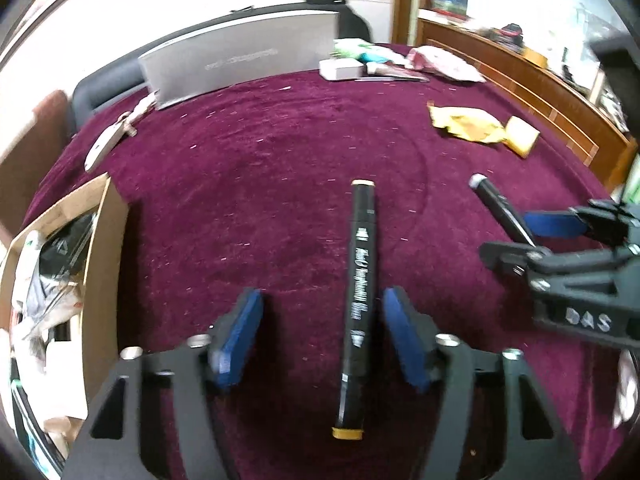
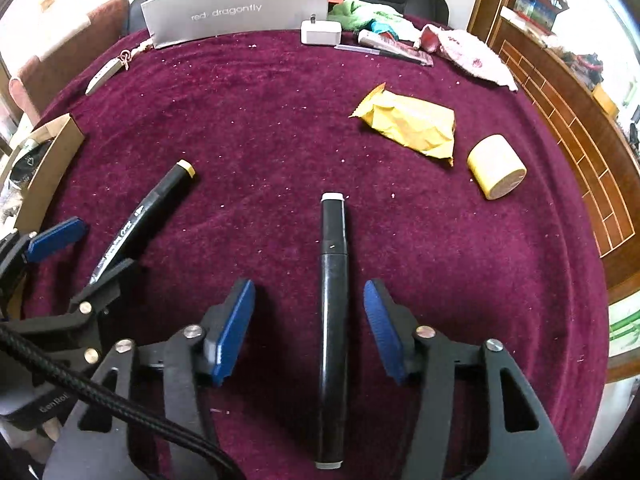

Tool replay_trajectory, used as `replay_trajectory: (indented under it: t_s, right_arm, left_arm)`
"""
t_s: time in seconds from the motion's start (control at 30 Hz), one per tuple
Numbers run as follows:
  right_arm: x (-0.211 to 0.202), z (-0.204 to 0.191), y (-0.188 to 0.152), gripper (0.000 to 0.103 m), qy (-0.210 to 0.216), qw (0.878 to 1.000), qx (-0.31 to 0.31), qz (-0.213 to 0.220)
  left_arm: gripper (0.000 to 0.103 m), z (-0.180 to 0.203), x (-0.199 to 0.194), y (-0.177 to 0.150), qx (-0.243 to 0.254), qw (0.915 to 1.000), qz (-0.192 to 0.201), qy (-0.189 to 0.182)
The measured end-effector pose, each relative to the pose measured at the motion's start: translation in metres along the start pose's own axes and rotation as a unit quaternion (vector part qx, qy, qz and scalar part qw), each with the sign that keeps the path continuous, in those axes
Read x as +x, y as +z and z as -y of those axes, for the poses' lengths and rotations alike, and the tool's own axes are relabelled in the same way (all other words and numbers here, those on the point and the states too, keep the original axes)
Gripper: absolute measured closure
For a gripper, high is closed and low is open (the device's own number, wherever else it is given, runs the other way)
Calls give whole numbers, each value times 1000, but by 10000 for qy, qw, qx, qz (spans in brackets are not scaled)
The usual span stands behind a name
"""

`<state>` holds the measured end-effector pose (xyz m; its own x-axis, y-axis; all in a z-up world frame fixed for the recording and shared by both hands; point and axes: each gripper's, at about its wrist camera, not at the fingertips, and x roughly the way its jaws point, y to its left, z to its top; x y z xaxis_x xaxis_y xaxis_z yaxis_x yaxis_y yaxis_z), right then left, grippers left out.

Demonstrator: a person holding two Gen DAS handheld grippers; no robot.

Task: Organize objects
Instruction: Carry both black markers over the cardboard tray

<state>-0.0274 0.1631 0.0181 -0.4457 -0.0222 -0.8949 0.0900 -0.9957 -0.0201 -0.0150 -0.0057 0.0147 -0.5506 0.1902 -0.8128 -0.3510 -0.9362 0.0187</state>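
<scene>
Markers: two on the maroon cloth (image 2: 280,120). I've got the yellow-capped marker (image 1: 356,304) lying between the spread pads of my left gripper (image 1: 322,340), closer to the right pad, not clamped. The white-capped marker (image 2: 333,320) lies lengthwise between the wide-open pads of my right gripper (image 2: 310,328), also untouched as far as I can tell.

Surface is a fuzzy dark-red cover w/ pale specks. At the far edge stands a grey box (image 2: 240,4) lettered "red dragonfly", w/ a small white box (image 2: 321,32) just beside it, then green fabric (image 2: 360,10) and a tube (image 2: 384,40). A crumpled yellow wrapper (image 2: 412,124) lies mid-right, a yellow roll (image 2: 496,166) near it. Wooden panelling (image 2: 580,128) runs along the right side of the room; a chair back (image 2: 60,64) sits far left.

Left wrist view shows into the open cardboard box (image 1: 60,264) at the left edge: plastic bags and clutter inside. Right wrist view only catches that box's corner, but it reads the grey box's lettering plainly and shows the roll's round end, blurred in the other. Each view catches the other gripper at its edge.
</scene>
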Motion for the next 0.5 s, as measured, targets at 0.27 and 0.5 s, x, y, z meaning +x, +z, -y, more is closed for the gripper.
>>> replay_trajectory:
  t_s: [0.27,0.5]
  right_arm:
    - [-6,-12,-1,87,56,10000,-8,-27]
    - [-12,-12,-8,91,417,9990,142,-57]
  left_arm:
    - [92,8,-9,-4,12,9994,-102,-324]
    - [92,11,-21,-18,-46,9987,-147,-477]
